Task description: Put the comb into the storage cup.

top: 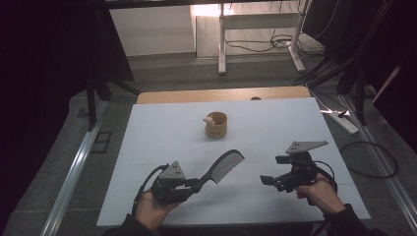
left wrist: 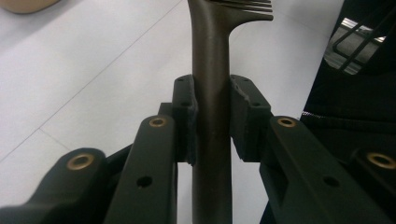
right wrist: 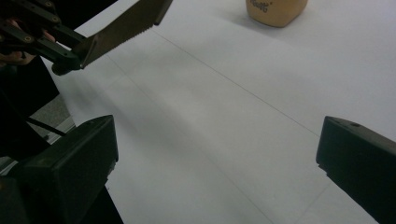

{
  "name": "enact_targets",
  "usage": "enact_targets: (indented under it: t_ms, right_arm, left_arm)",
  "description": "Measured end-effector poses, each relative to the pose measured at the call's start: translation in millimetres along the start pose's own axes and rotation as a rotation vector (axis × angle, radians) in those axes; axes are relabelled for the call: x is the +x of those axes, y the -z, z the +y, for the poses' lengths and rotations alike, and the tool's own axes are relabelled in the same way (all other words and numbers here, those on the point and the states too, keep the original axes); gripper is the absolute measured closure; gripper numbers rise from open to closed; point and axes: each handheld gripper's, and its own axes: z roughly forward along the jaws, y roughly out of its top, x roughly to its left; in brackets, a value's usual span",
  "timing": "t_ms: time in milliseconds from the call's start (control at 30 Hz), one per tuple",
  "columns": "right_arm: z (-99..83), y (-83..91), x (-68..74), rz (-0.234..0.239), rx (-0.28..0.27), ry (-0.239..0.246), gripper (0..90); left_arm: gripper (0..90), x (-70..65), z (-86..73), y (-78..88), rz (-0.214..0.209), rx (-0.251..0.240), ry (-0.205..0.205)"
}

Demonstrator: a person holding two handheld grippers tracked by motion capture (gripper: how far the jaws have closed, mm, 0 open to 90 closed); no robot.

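A black comb (top: 223, 165) juts up and forward over the white table (top: 275, 128), its handle clamped in the left gripper (top: 196, 185). The right gripper (top: 269, 181) hovers nearby with jaws spread wide and nothing between them. A tan cup (top: 216, 125) stands alone mid-table, its lettering too blurred to read; bare tabletop lies between cup and grippers.
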Motion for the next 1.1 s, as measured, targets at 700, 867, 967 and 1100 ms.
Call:
enact_targets:
  t_ms: [700,867,967,1100]
  right_arm:
    - [27.9,-17.0,7.8,0.053,0.048,-0.022,0.0]
    - [33.0,-21.6,10.8,0.058,0.067,-0.022,0.0]
    - [35.5,-23.6,11.9,0.065,0.073,-0.022,0.0]
    - [38.5,-26.6,11.0,0.074,0.086,-0.026,0.0]
  left_arm:
    - [72.2,-5.9,5.6,-11.5,-0.023,-0.005,-0.035]
    - [72.2,-9.2,8.3,-15.1,-0.021,0.001,-0.056]
    - [72.2,-10.0,9.6,-16.3,-0.026,0.0,-0.061]
    - [72.2,-11.1,11.5,-17.9,-0.027,-0.002,-0.068]
